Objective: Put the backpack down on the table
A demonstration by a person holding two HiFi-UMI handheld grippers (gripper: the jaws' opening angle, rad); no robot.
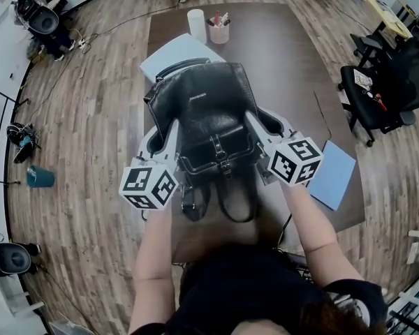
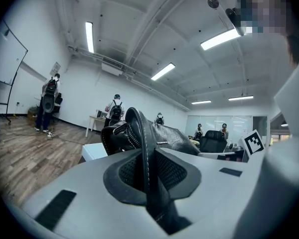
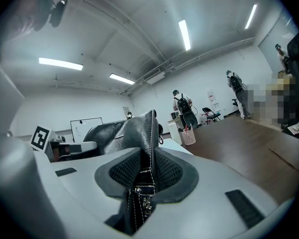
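The black leather backpack [image 1: 206, 107] hangs between the two tools over the near half of the counter [image 1: 286, 61], closer to its left edge than its right. Its flap faces up and its loose straps [image 1: 223, 204] droop toward the near edge. Whether its base already touches the counter cannot be told from here. The left tool [image 1: 169, 132] is closed tight on the bag's left side; in the left gripper view a thin black strap with pale stitching runs straight between its ribbed pads. The right tool [image 1: 255, 122] is clamped on the bag's right side; in the right gripper view its pads press a stitched leather fold with a small metal fitting just below them. Both tools point nearly level toward the far edge. The bag's far end overlaps a flat white box [image 1: 173, 53] lying on the counter. Beyond it, near the far edge, a white cylinder [image 1: 196, 25] stands just beside a cup of pens [image 1: 219, 31]. A light blue sheet [image 1: 333, 174] lies at the near right corner.
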